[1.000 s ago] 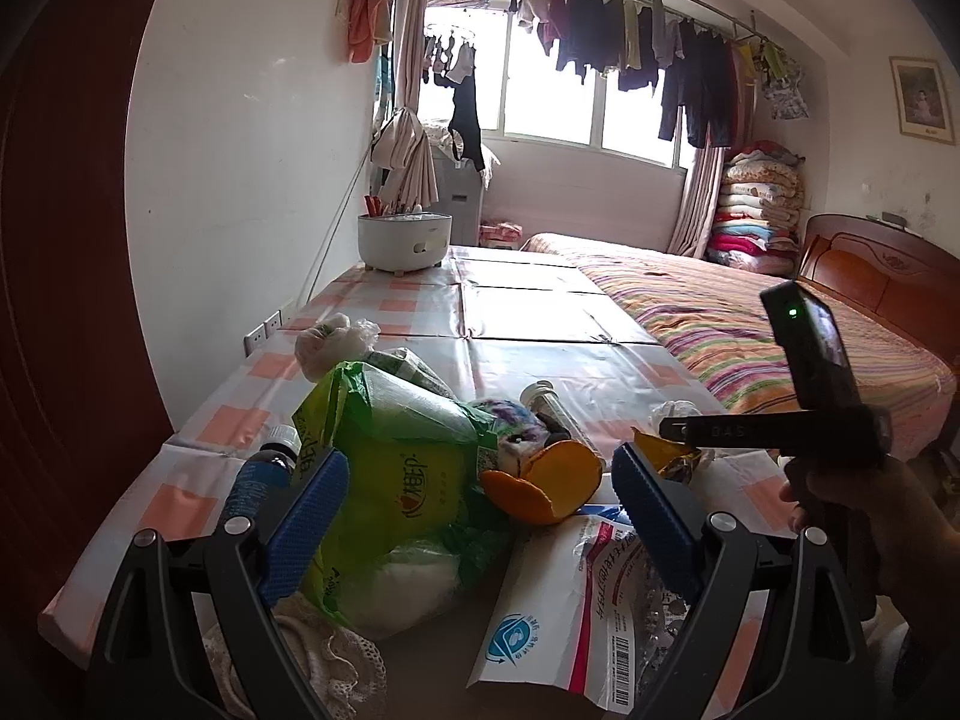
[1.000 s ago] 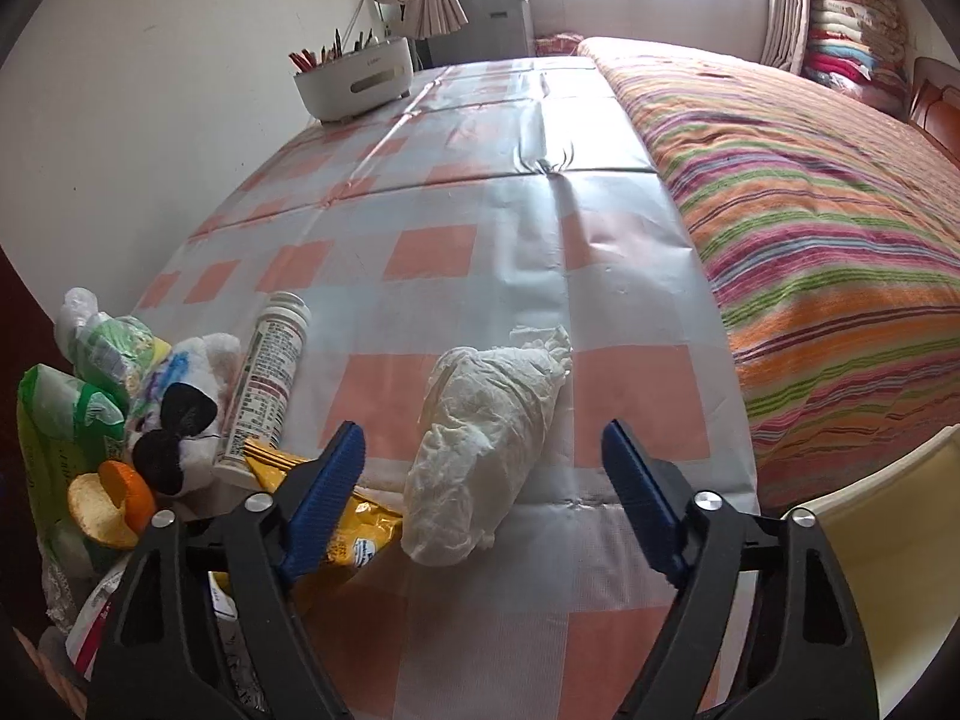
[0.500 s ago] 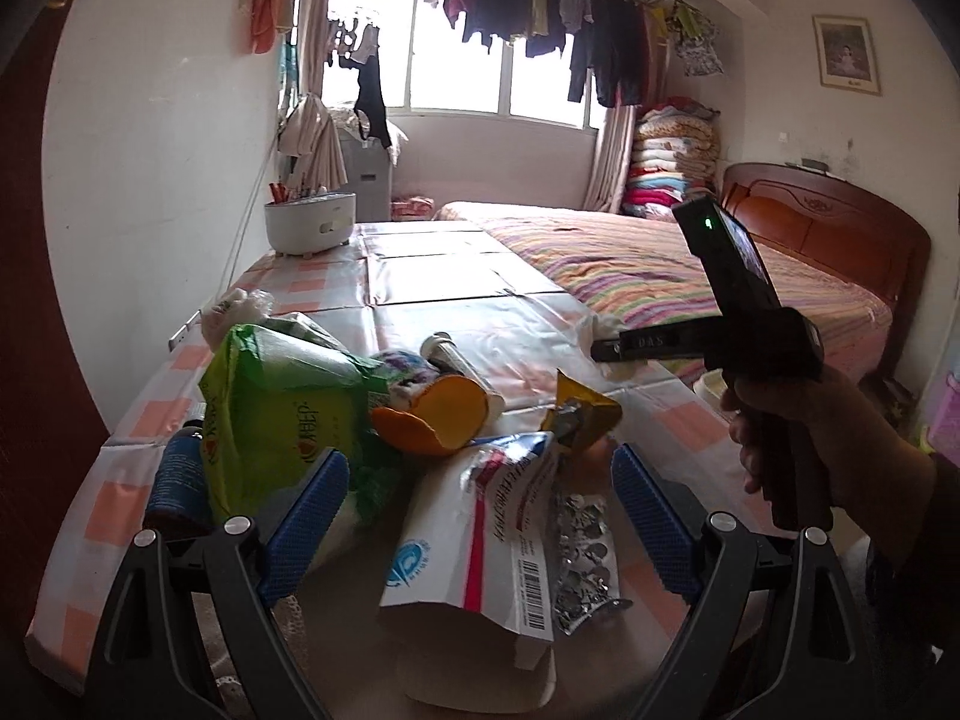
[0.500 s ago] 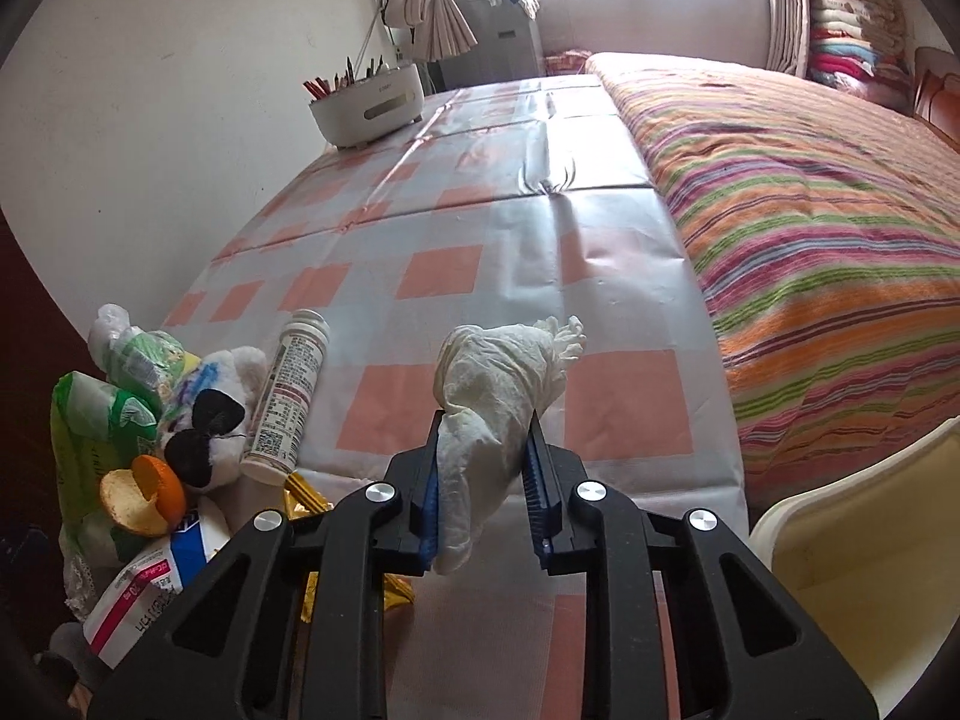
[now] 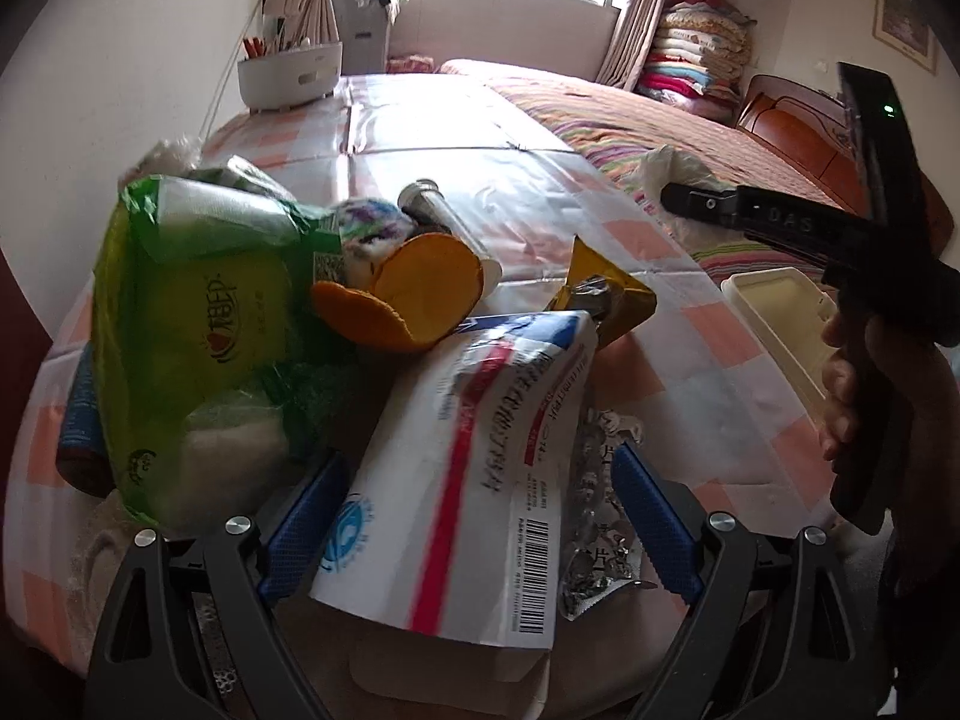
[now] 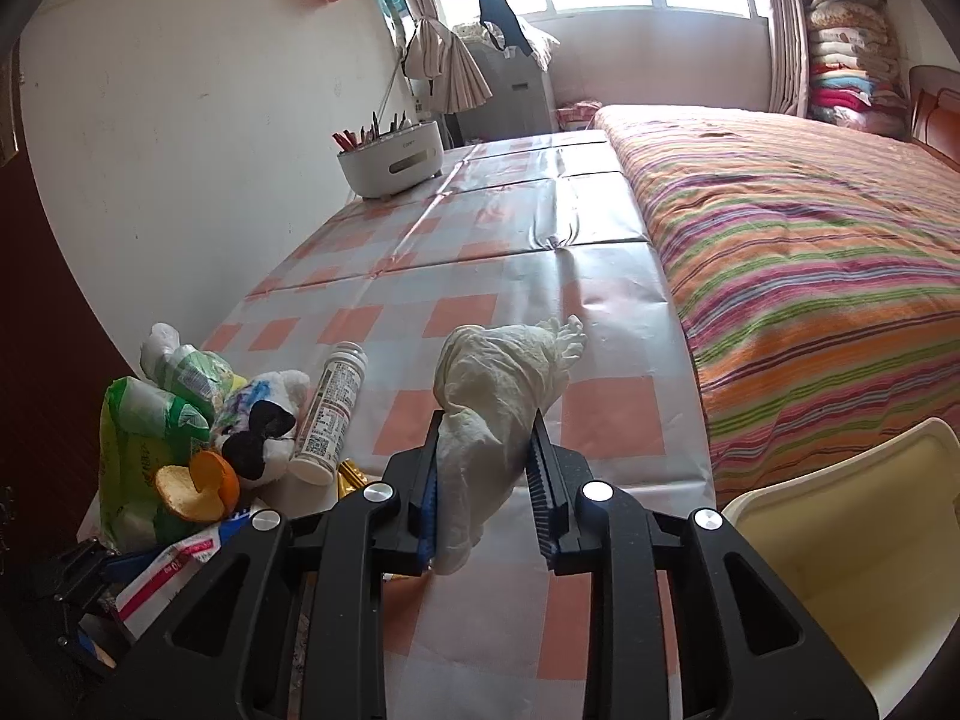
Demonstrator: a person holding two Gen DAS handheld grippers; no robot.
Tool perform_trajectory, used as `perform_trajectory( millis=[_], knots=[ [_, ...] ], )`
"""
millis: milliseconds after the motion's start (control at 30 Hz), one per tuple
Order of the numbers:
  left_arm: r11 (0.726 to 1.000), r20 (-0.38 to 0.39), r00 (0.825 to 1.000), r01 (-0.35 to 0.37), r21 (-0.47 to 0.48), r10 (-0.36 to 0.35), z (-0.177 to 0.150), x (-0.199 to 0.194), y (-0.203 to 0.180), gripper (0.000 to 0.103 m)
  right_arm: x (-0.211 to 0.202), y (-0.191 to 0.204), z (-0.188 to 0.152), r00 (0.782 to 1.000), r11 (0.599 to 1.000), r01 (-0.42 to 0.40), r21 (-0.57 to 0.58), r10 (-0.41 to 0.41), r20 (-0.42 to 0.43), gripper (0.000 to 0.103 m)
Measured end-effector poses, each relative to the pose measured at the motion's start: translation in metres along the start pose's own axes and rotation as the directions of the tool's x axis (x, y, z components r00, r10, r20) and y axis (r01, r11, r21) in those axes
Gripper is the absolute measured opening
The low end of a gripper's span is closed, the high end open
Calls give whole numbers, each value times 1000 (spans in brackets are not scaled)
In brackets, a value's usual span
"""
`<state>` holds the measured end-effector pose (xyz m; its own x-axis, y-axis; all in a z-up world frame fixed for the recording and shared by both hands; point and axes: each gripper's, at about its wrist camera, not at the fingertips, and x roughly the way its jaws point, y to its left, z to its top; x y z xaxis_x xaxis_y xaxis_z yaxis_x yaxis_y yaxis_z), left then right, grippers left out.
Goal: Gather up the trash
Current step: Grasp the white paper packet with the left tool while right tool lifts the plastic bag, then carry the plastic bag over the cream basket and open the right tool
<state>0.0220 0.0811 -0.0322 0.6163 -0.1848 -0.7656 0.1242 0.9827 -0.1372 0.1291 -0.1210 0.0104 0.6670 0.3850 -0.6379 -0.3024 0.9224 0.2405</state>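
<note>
My right gripper (image 6: 485,450) is shut on a crumpled white glove (image 6: 501,372) and holds it above the checked tablecloth (image 6: 468,312); the glove also shows in the left wrist view (image 5: 672,165). My left gripper (image 5: 480,501) is open around a white and red paper packet (image 5: 480,474) and a foil blister sheet (image 5: 591,534). Beside them lie a green plastic bag (image 5: 198,324), orange peel (image 5: 414,294), a yellow wrapper (image 5: 606,294), a white bottle (image 6: 333,414) and a plush toy (image 6: 258,420).
A cream bin (image 6: 852,546) stands at the table's right edge, also in the left wrist view (image 5: 774,318). A white holder with pens (image 6: 390,159) sits at the far end. A striped bed (image 6: 810,240) lies to the right, a wall to the left.
My right gripper closed on the white glove and lifted it off the table. My left gripper moved forward and down over the white and red packet, still open.
</note>
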Motion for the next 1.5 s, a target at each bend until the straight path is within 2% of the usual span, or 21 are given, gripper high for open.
perform_trajectory(
  millis=[33, 67, 133, 233, 300, 400, 633, 833, 1167, 1367, 1500],
  knots=[
    [1000, -27, 1000, 15, -17, -15, 1, 5, 2, 75, -2, -1, -1, 1000, 1000, -2, 3, 2, 7, 25],
    [999, -49, 998, 34, -42, -36, 1, 10, 6, 73, -4, -1, -1, 1000, 1000, -4, 4, 4, 11, 25],
    [999, -50, 999, 18, -45, -20, 5, 11, 6, 64, -7, -2, -1, 1000, 1000, -6, 5, 6, 21, 26],
    [999, -53, 998, 17, -32, -19, 7, 11, 2, 59, -11, -3, -2, 999, 1000, -12, 6, 12, 32, 26],
    [1000, -32, 999, 9, -23, -9, 8, 10, 0, 55, -15, -4, -2, 999, 1000, -15, 8, 14, 42, 26],
    [1000, 31, 999, 8, -20, -7, 8, 3, -2, 43, -21, -5, -2, 998, 1000, -18, 10, 17, 61, 26],
    [1000, 94, 996, 4, 0, -4, 15, -3, -11, 42, -37, -6, -5, 995, 1000, -4, -12, 5, 96, 26],
    [1000, 170, 985, -8, 27, 3, 25, -18, -25, 42, -51, -14, -10, 992, 1000, 6, -18, -4, 128, 26],
    [992, 214, 974, 54, 111, -77, 49, -19, -72, 42, -77, -47, -17, 982, 997, 71, 21, -74, 172, 26],
    [980, 222, 966, 95, 174, -133, 65, -15, -107, 42, -101, -84, -22, 964, 984, 150, 91, -166, 207, 26],
    [969, 239, 954, 130, 212, -180, 80, -14, -130, 43, -114, -111, -27, 953, 970, 188, 157, -219, 210, 26]
  ],
)
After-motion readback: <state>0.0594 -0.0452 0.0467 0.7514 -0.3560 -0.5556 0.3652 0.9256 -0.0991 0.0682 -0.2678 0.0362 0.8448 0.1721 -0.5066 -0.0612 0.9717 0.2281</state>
